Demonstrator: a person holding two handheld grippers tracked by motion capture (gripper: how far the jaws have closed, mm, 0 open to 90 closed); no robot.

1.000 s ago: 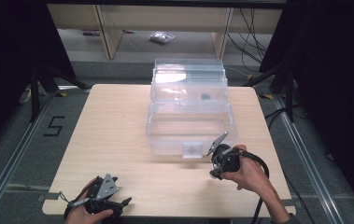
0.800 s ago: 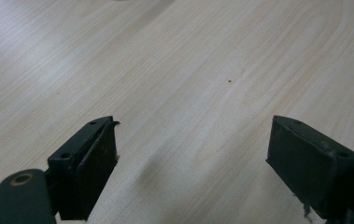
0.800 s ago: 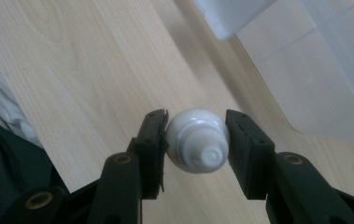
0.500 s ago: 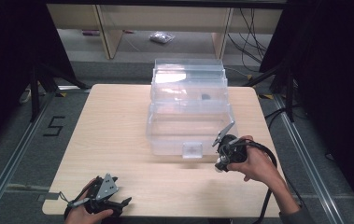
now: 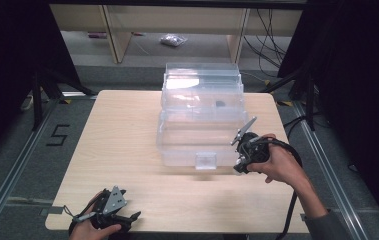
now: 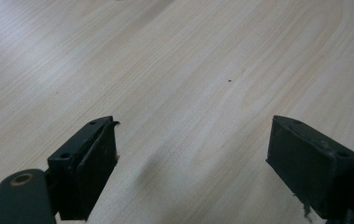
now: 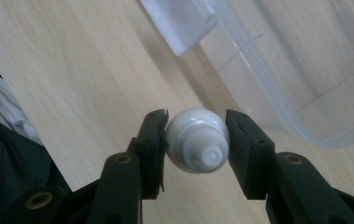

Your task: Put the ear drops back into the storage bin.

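Note:
My right gripper (image 7: 197, 135) is shut on a small white rounded object with a ribbed cap (image 7: 196, 142), seen end-on between the two pads. In the high view this right gripper (image 5: 240, 167) hangs above the table beside the front right corner of a clear plastic box (image 5: 199, 120). The box's rim (image 7: 305, 93) and front latch (image 7: 184, 23) lie just beyond the held object. My left gripper (image 5: 127, 220) rests at the table's front left edge. Its jaws (image 6: 193, 140) stand open over bare wood, with nothing between them.
The light wooden table (image 5: 122, 140) has free room left of the box. Behind the table stand shelves with a small bag (image 5: 173, 40) on the floor. Black cables (image 5: 292, 210) trail from the right hand. Dark frame posts flank both sides.
The right gripper has risen and shifted right along the box's front corner, still holding the white object. The left gripper has not moved.

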